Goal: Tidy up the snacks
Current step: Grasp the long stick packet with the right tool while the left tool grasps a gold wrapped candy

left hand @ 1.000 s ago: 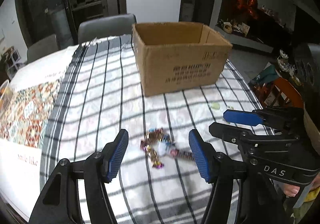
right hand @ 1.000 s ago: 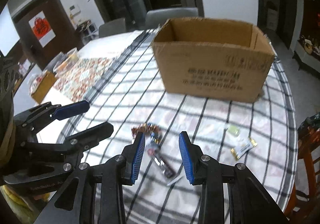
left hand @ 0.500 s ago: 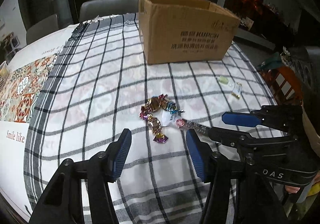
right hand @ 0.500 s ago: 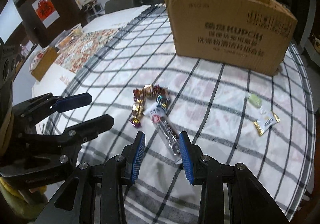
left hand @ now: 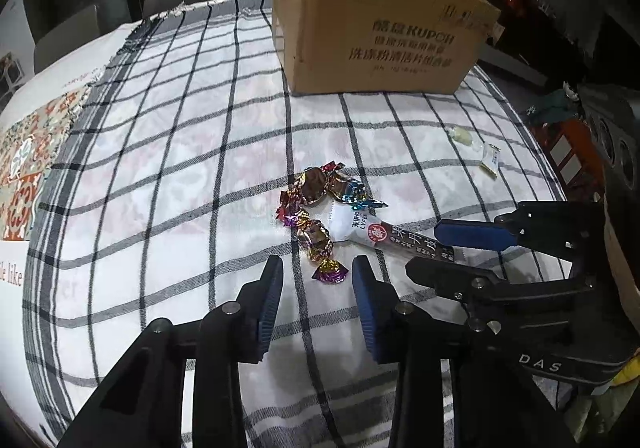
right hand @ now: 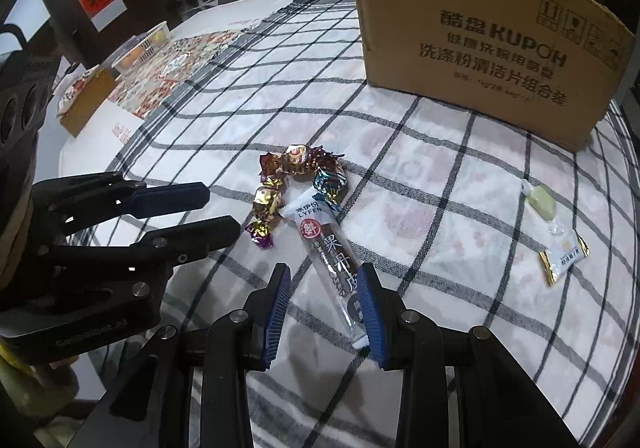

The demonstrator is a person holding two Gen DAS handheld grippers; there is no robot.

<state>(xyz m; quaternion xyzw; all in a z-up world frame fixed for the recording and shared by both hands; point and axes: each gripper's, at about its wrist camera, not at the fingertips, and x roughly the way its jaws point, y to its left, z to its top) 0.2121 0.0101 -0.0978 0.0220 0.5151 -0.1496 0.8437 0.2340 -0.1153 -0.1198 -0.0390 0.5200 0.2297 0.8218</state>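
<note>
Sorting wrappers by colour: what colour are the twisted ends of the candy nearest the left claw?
Purple ends, gold-brown middle; clearest in the left wrist view.

Both tools are matte black plastic frames with angular, cut-out arms. The left claw carries two ribbed blue pads on its inner faces, with round silver screws on the arms at lower centre of the frame. The right claw has the same blue ribbed pads and silver screw heads. White letters "DAS" mark the right tool's body at lower right of the left wrist view; faint pale lettering marks the left tool's body at lower left of the right wrist view.
</note>
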